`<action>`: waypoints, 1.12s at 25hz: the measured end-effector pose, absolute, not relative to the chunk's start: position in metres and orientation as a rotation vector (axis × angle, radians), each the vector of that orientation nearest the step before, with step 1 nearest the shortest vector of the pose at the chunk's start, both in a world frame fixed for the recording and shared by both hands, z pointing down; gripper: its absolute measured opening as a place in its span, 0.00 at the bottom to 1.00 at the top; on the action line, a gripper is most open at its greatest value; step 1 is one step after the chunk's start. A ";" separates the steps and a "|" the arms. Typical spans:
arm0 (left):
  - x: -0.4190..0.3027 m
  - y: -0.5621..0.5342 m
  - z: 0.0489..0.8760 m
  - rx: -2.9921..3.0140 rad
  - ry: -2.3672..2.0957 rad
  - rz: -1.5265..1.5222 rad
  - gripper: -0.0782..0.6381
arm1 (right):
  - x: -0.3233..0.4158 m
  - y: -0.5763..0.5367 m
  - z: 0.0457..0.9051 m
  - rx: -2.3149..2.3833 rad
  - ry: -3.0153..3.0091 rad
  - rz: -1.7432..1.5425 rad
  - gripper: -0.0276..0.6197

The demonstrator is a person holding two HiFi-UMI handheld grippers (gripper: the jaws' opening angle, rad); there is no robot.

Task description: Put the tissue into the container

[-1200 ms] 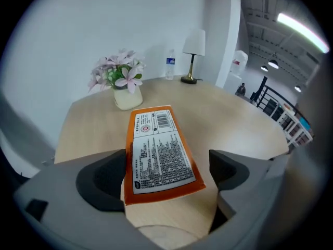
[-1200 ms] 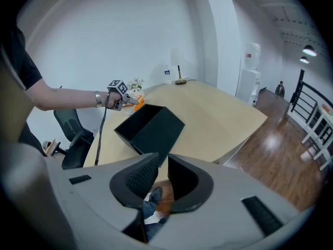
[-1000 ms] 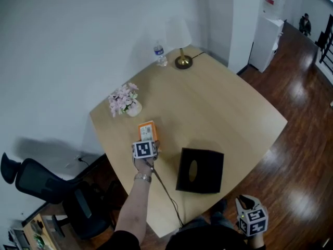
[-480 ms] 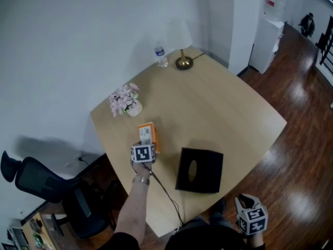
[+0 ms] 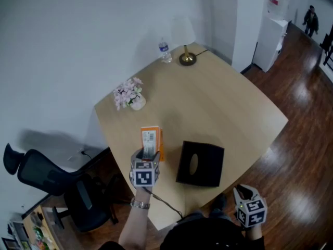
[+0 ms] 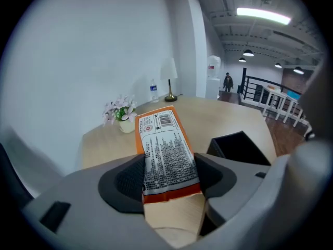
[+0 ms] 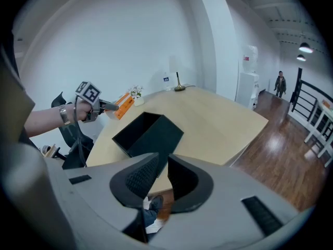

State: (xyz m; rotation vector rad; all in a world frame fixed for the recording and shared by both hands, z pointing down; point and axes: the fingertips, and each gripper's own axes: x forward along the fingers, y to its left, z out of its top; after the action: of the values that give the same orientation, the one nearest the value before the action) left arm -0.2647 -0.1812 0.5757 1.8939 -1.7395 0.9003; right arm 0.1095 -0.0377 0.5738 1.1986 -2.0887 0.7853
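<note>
An orange tissue pack point(image 5: 151, 139) with a printed white label sits between the jaws of my left gripper point(image 5: 147, 156), near the table's left front. In the left gripper view the jaws are closing, and both pads press on the sides of the tissue pack point(image 6: 164, 145), which sticks out ahead of my left gripper point(image 6: 169, 173). The container, a black open-topped box point(image 5: 200, 163), stands just right of it; the container point(image 6: 240, 147) shows beyond the right jaw. My right gripper point(image 5: 242, 194) hangs off the table's near edge. Its jaws point(image 7: 163, 173) stand narrowly apart and hold nothing.
A vase of pink flowers point(image 5: 130, 94) stands at the left edge of the wooden table point(image 5: 229, 113). A water bottle point(image 5: 164, 50) and a brass lamp point(image 5: 186, 56) are at the far corner. A black office chair point(image 5: 47, 178) sits left of the table.
My left gripper has drawn back toward the near edge and risen, with the tissue pack coming along between its jaws. The right gripper has stayed put.
</note>
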 end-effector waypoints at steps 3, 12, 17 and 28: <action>-0.224 -0.146 0.546 1.981 -1.704 0.886 0.53 | 0.106 -0.041 0.570 1.200 -2.111 0.773 0.14; -0.125 -0.097 0.558 2.086 -1.492 0.915 0.53 | 0.116 -0.034 0.566 1.212 -2.130 0.762 0.14; -0.102 -0.102 0.579 2.065 -1.452 0.958 0.53 | 0.127 -0.031 0.564 1.212 -2.127 0.756 0.14; -0.088 -0.109 0.644 1.935 -1.408 1.086 0.54 | 0.140 -0.026 0.569 1.202 -2.107 0.756 0.14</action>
State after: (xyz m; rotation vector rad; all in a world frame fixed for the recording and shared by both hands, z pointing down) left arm -0.0879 -0.1087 0.6440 1.9351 -1.4080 1.0857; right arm 0.1399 -0.0256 0.5686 1.2023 -2.1075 0.7563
